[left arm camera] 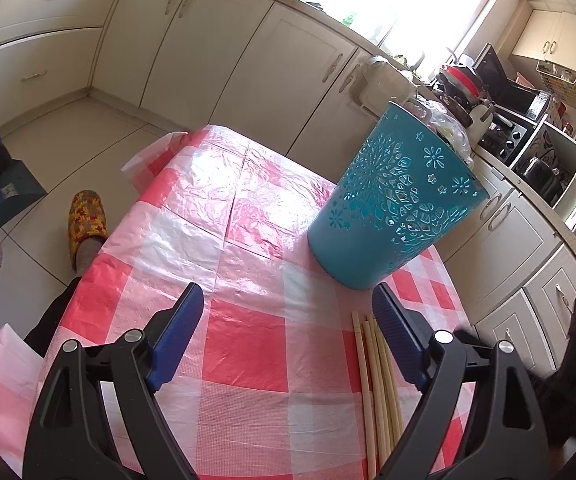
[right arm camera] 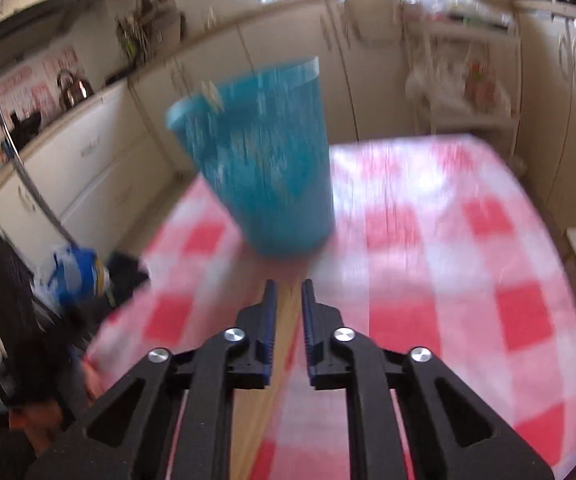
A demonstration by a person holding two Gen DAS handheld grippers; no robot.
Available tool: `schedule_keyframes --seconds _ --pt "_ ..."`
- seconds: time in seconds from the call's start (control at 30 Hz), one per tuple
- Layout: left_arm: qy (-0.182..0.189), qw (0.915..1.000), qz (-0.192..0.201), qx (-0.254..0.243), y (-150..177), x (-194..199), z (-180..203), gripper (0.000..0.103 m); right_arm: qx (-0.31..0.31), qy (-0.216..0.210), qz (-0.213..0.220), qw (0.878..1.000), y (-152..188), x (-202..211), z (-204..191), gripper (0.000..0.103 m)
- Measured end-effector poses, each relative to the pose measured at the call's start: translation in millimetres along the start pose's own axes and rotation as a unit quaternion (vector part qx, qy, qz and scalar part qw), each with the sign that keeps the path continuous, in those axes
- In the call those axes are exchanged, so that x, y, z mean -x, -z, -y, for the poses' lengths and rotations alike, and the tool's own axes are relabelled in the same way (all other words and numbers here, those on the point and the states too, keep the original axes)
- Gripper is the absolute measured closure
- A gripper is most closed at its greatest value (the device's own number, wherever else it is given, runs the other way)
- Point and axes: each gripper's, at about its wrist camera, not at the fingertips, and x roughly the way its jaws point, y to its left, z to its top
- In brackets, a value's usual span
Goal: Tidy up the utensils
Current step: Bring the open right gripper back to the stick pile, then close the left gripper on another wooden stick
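A table [left arm camera: 248,208] carries everything, covered by a thin plastic cloth [left arm camera: 244,344] in red, pink and white checks. The cloth is creased, with fold lines running along its length, and its edges hang over the sides. A teal bucket [left arm camera: 392,208] with cut-out flower patterns stands upright on the cloth near one edge of the table. Close to its base, but apart from it, a bundle of pale wooden chopsticks [left arm camera: 376,380] lies flat on the cloth, side by side and touching one another. In the right wrist view the cloth [right arm camera: 468,280] and bucket [right arm camera: 264,152] are blurred.
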Motion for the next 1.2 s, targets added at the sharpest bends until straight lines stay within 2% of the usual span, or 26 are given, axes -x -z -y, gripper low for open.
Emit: schedule_keyframes --seconds 0.07,0.37,0.67,0.77,0.87,0.97,1.1,1.2 --pt "-0.001 1.0 -0.002 0.0 0.0 -0.9 0.4 0.021 -0.002 -0.001 -0.019 1.0 11.4 -8.2 0.5 0.091" --pt "0.0 1.0 -0.005 0.002 -0.6 -3.2 0.4 0.02 0.022 0.022 -0.063 0.998 22.4 -39.6 -14.1 0.091" --pt "-0.002 1.0 -0.005 0.0 -0.1 -3.6 0.9 0.019 0.067 0.062 -0.07 0.993 25.2 -43.9 -16.5 0.095" --pt "-0.016 0.999 -0.032 -0.024 0.8 -12.7 11.1 0.017 0.062 0.059 -0.07 0.994 24.8 -40.4 -9.3 0.097" --pt "-0.033 0.9919 -0.088 -0.086 2.6 -30.3 35.7 0.017 0.049 0.048 -0.067 0.995 25.8 -37.3 -1.0 0.097" --pt "-0.059 0.9844 -0.107 -0.127 5.4 -37.6 54.3 0.017 0.034 0.034 -0.065 0.997 25.3 -35.6 5.6 0.097" --pt "-0.102 0.9692 -0.118 -0.19 14.8 -48.2 76.4 0.017 0.03 0.026 -0.065 0.997 25.3 -34.5 8.8 0.097" --pt "-0.115 0.961 -0.13 -0.215 22.8 -54.4 82.8 0.017 0.028 0.021 -0.065 0.997 26.2 -33.2 10.3 0.097"
